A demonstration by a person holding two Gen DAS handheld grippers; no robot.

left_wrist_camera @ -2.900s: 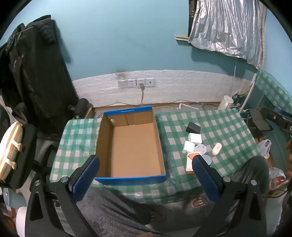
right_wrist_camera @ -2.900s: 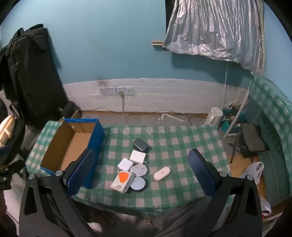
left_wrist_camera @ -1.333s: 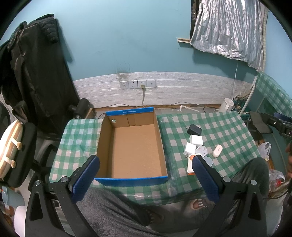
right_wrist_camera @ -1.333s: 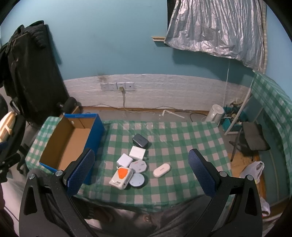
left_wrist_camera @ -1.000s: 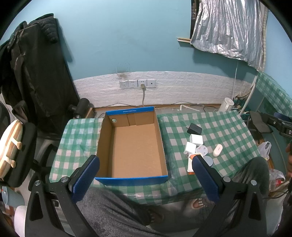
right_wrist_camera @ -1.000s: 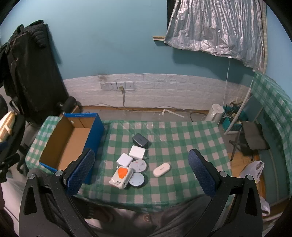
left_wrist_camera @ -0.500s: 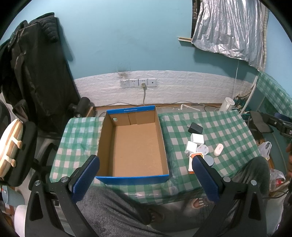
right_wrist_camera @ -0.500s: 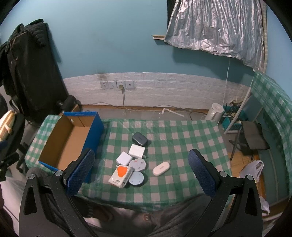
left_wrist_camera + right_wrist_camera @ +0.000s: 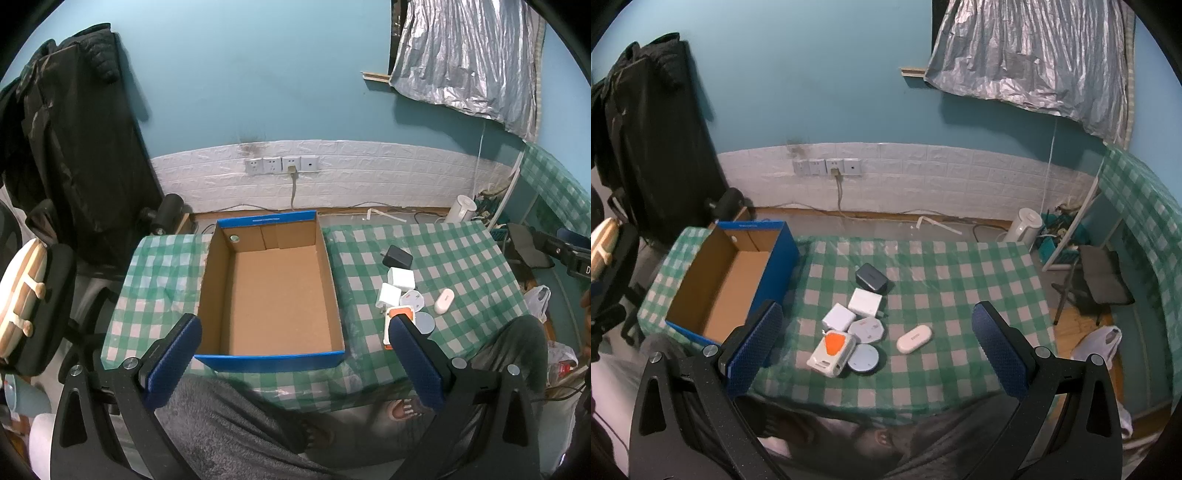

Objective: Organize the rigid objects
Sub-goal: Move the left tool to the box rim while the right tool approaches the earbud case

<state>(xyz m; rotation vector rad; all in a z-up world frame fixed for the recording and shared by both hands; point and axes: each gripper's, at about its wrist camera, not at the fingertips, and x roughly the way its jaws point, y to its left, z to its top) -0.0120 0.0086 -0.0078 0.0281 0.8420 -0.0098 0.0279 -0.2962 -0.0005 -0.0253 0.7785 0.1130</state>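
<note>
Green-checked tablecloth (image 9: 960,266) carries an open blue cardboard box (image 9: 273,288), its cluster of small white and black chargers (image 9: 864,321) just right. Left gripper (image 9: 295,365) and right gripper (image 9: 873,354) hover released above.

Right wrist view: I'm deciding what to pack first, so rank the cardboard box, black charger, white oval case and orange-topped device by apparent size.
1. cardboard box
2. orange-topped device
3. black charger and white oval case: these look alike, and the charger sits farther from the camera, so I won't rank them.
</note>
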